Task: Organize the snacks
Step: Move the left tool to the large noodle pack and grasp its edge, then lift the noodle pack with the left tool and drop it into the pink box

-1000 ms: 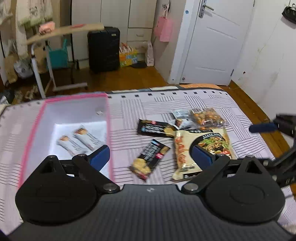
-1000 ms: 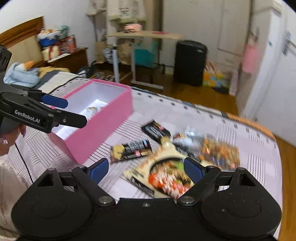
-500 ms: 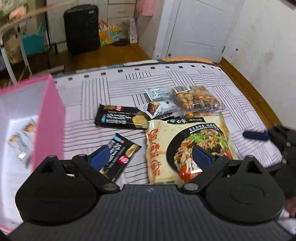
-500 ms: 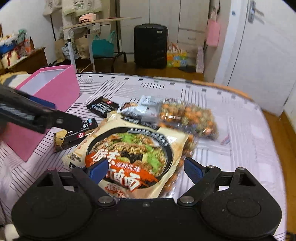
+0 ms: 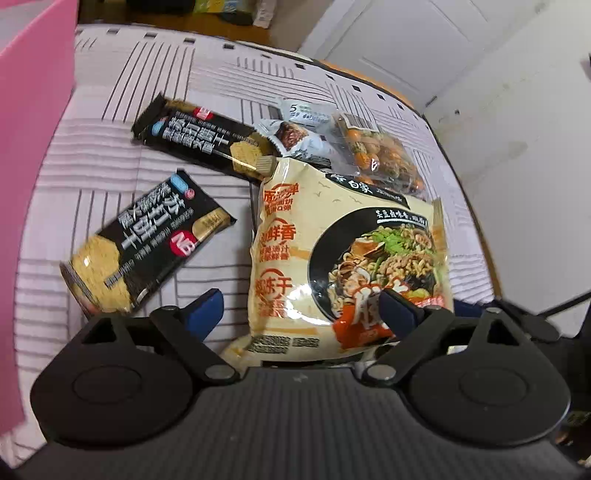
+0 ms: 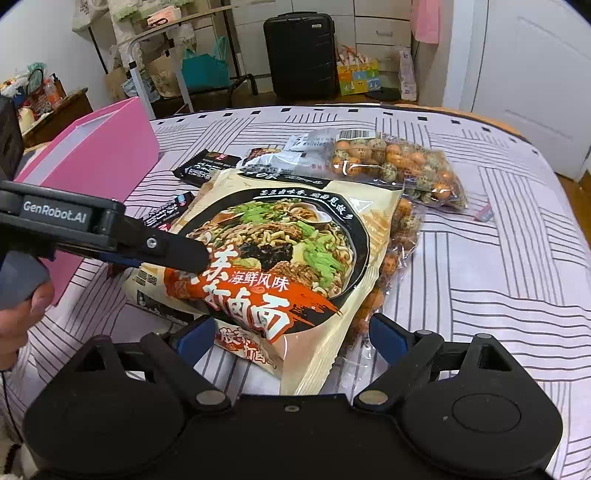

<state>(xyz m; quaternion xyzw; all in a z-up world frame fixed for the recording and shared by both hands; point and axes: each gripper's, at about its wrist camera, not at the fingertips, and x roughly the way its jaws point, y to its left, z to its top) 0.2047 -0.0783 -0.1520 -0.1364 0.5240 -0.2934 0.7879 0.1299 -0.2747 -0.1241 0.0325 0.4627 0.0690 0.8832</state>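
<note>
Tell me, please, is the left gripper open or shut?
Open: the left gripper has its blue fingertips spread either side of the noodle packet.

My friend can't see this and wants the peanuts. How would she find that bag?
Start at the big noodle packet in the middle of the striped bedspread. Just behind it, toward the door, lies the clear peanut bag. It's the only see-through one, full of round orange and speckled balls.

A bed point(image 6: 498, 206) with a pale cover striped in dark lines fills the lower frame. Beyond it, at upper centre of the right wrist view, a black suitcase point(image 6: 301, 55) stands on a wooden floor point(image 6: 295, 100) before white drawers point(image 6: 382, 31). A colourful box point(image 6: 358, 79) sits just beside it. At upper left stands a folding table point(image 6: 162, 44) with a teal bag point(image 6: 205, 70) beneath. A white door point(image 6: 535, 74) fills the upper right.
</note>
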